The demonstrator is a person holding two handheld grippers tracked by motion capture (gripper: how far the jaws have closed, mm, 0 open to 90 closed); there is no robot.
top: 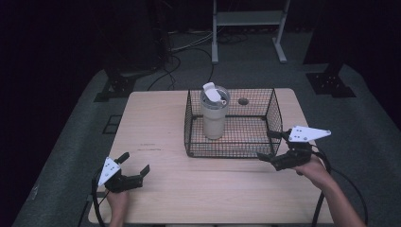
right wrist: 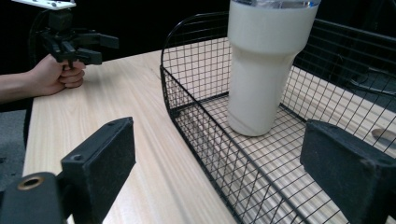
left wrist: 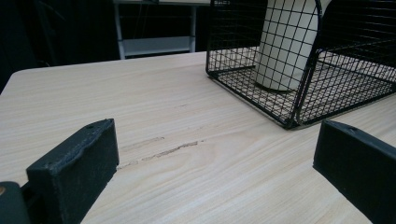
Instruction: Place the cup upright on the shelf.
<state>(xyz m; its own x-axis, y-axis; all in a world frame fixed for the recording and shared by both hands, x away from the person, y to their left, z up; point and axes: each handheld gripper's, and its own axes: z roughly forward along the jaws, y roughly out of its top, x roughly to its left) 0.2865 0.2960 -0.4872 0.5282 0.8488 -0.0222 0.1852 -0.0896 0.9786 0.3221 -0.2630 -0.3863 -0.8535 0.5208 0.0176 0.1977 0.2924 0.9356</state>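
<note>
Nearest, the left gripper [top: 136,164] and right gripper [top: 269,144] gape wide, empty. Far, in the wire basket [top: 273,111], the tumbler [top: 214,116] looks rigid, slick, top-heavy; grip its narrower base.

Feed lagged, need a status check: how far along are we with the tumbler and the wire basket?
Done: the cream tumbler with a flip lid stands upright inside the black wire basket.
In hand: nothing. The right gripper is open at the basket's near right corner; the left gripper is open over the bare wooden table.
Left: any grasp or lift hasn't begun.
</note>
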